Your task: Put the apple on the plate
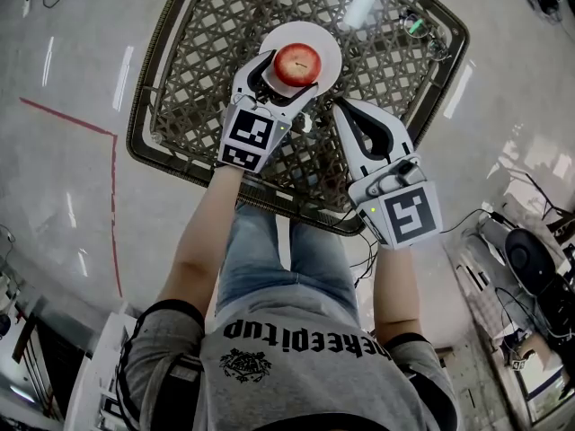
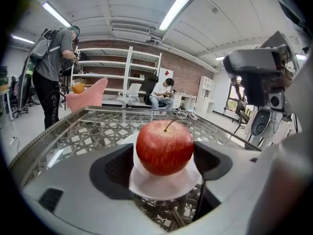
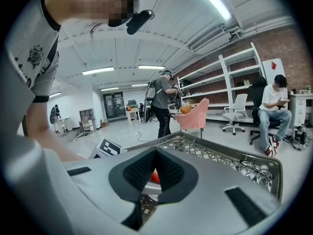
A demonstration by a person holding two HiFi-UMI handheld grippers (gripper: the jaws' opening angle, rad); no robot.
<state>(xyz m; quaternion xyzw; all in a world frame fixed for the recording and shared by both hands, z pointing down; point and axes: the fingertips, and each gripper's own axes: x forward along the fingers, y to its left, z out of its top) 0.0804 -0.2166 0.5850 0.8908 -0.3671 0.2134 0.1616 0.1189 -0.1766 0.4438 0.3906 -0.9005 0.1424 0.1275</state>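
The apple [image 1: 296,64] sits upright on the white plate [image 1: 330,45] at the far side of the lattice-topped desk [image 1: 400,74], stem up and leaning a little to one side. The left gripper [image 1: 291,72] has its fingers clamped against both sides of the apple. The right gripper [image 1: 345,108] hangs just beside the plate, over the desk, its fingers together on nothing.

plate [image 1: 329,48] near side hidden under apple [image 1: 297,65] and left gripper [image 1: 287,75] jaws; apple a red sliver behind right gripper [image 3: 155,155] jaws
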